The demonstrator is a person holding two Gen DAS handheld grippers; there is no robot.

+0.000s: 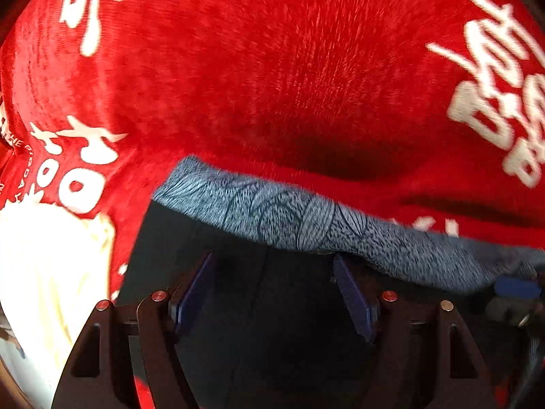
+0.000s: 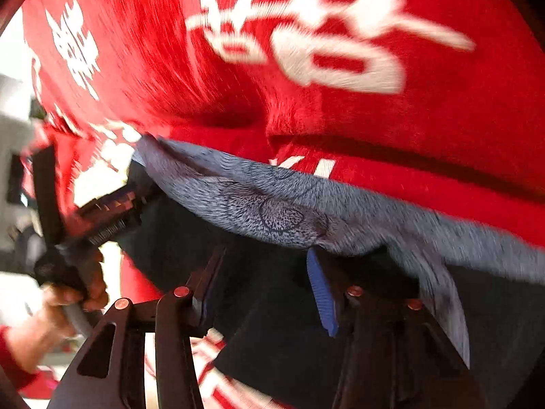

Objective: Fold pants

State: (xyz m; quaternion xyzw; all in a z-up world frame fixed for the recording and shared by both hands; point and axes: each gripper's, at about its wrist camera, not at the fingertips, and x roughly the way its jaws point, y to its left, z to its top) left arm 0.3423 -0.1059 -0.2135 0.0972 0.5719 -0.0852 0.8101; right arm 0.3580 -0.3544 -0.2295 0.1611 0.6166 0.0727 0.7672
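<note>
— Red fleece blanket (image 1: 272, 68) with white lettering fills the upper part of both wrist views; what lies on it?

— Dark pants (image 1: 238, 306), nearly black, spread across the lower half of each view; a grey-blue patterned band (image 1: 306, 225), which looks like the turned-out inside of the waistband, runs along their upper edge against the red; thin dark curved lines are drawn on it.

— And the left gripper (image 1: 272, 293)?

— It points steeply down over the dark cloth; its jaws stand well apart, blue pads (image 1: 354, 300) facing each other; nothing is pinched between them; the right-hand pad's tip sits just under the grey band's edge, though whether it touches I cannot tell.

— The right gripper (image 2: 262, 289)?

— Parted too, somewhat narrower; only flat pants cloth (image 2: 272, 306) shows in the gap; its blue pad (image 2: 322, 296) rises to the lower edge of the band (image 2: 272, 204); a flap of the same grey fabric hangs down past its right-hand finger, outside the jaws.

— Anything else?

— In the right wrist view the left gripper (image 2: 112, 204) shows at the left, blurred, at the corner of the pants, with the person's hand (image 2: 68, 293) around its handle and a red sleeve (image 2: 10, 358) below; a pale cream patch (image 1: 51, 272) glares at the left edge of the left wrist view; what it is I cannot make out.
</note>
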